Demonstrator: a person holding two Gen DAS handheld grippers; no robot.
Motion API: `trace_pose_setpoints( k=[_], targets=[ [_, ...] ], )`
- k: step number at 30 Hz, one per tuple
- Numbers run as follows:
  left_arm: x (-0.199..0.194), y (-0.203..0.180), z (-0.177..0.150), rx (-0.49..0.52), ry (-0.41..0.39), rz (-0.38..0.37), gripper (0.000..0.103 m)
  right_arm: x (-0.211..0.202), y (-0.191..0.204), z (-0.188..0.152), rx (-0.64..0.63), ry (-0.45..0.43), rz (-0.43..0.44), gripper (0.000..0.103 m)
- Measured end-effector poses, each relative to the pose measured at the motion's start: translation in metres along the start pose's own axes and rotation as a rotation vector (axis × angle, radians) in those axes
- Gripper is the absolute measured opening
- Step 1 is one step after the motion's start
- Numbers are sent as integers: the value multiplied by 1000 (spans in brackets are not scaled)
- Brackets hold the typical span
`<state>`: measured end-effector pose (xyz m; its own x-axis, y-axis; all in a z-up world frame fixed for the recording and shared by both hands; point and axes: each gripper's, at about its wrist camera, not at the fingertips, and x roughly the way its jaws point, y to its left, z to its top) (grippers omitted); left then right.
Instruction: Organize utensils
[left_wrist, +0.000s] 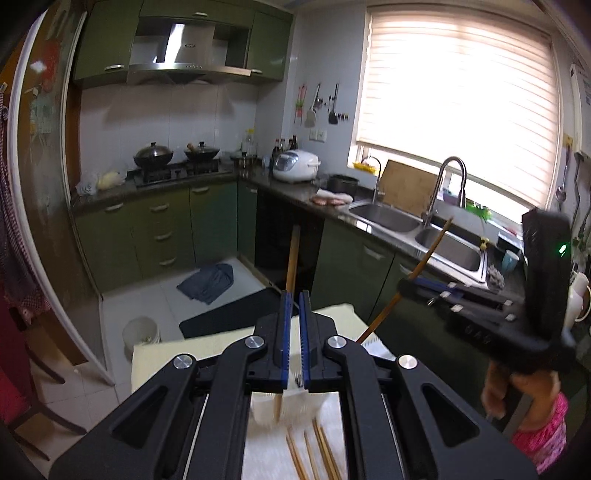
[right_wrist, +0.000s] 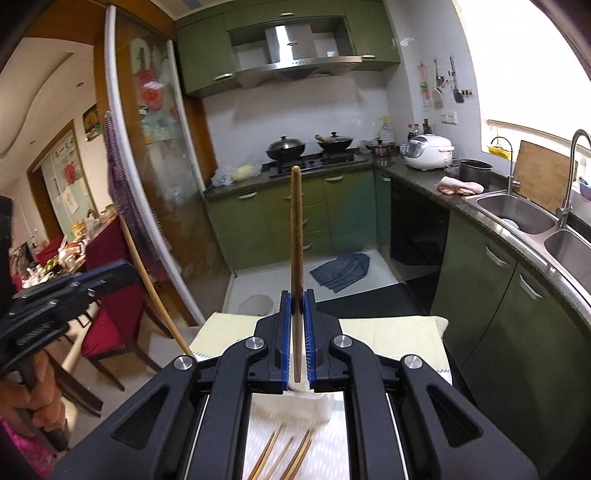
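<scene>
Two chopsticks lifted above a cloth-covered tabletop (right_wrist: 391, 328), mid-sort. Left gripper (left_wrist: 294, 299) clenched on one chopstick (left_wrist: 292, 258), rising at centre frame; right gripper (right_wrist: 296, 299) clenched on a second chopstick (right_wrist: 296, 229), upright at centre frame. Seen low in both views: loose chopsticks (right_wrist: 284, 458) lying on the white cloth, just below a white utensil holder (right_wrist: 295, 406), blurred.

Best handled, by judgement: each stick kept near vertical, lowered tip-first into the holder one at a time, released only once inside.

In the way: the two sticks near each other over the same holder, so risk of crossing or knocking; thin round sticks likely to pivot in the pads. Beyond, at right of frame, a double sink (right_wrist: 517, 218); at centre, stove with woks (right_wrist: 310, 147), rice cooker (right_wrist: 428, 147), rag on floor (right_wrist: 340, 271).
</scene>
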<state>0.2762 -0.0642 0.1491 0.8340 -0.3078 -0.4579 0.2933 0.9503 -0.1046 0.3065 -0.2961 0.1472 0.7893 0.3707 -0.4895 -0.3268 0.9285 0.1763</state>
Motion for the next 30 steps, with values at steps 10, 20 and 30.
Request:
trace_pose_setpoints(
  k=[10, 20, 30],
  targets=[
    [64, 23, -13, -53, 41, -6, 4, 91, -13, -27, 6, 131, -18, 8],
    [71, 18, -60, 67, 149, -34, 5, 123, -14, -52, 7, 226, -24, 21],
    [62, 8, -128, 245, 215, -70, 31, 70, -8, -69, -14, 174, -22, 39]
  ],
)
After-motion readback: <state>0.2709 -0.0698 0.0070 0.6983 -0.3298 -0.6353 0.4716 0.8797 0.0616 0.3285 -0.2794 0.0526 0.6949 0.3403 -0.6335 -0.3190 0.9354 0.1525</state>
